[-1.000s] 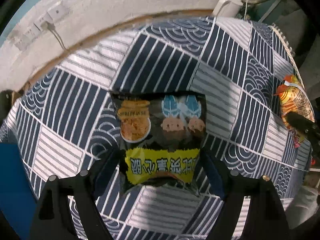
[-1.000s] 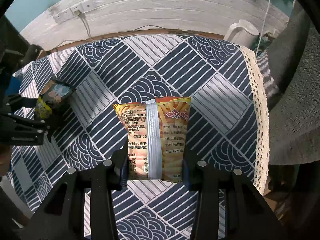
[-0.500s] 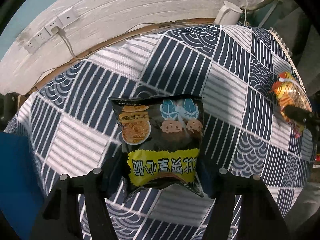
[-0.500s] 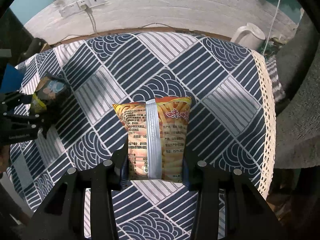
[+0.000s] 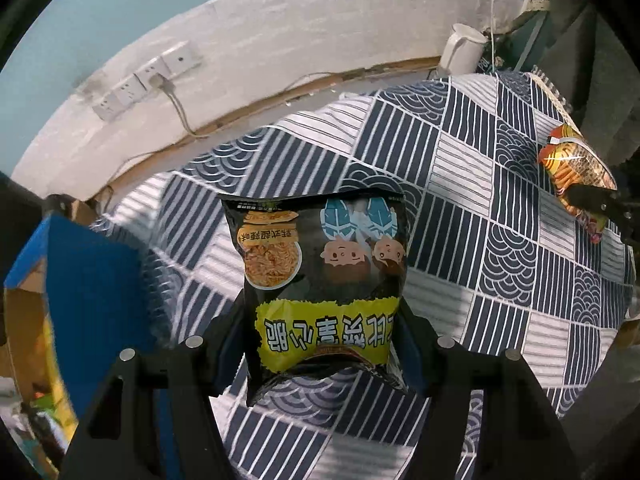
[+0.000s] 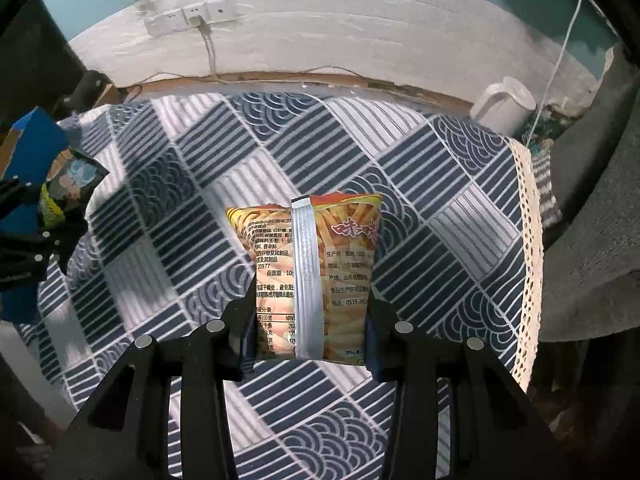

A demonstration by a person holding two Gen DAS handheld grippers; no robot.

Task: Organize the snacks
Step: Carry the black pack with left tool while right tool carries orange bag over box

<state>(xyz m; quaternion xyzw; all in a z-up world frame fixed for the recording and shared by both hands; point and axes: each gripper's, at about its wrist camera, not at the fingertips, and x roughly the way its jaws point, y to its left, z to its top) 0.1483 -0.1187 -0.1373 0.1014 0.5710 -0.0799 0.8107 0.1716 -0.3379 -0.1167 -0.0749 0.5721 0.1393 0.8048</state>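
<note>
Left gripper [image 5: 324,332] clamped on black snack bag [image 5: 324,272], right one [image 6: 308,320] on orange bag [image 6: 316,276].
Blue box [image 5: 92,280] sits lower left of frame, nearest the left gripper.

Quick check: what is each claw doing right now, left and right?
Left claw: closed on the black noodle-snack bag, held off the cloth.
Right claw: closed on the orange fries-snack bag.

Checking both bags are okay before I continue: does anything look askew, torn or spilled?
Nothing stands out. The black snack bag and orange fries bag each sit intact in a hand-held gripper, above the patterned tablecloth.
</note>
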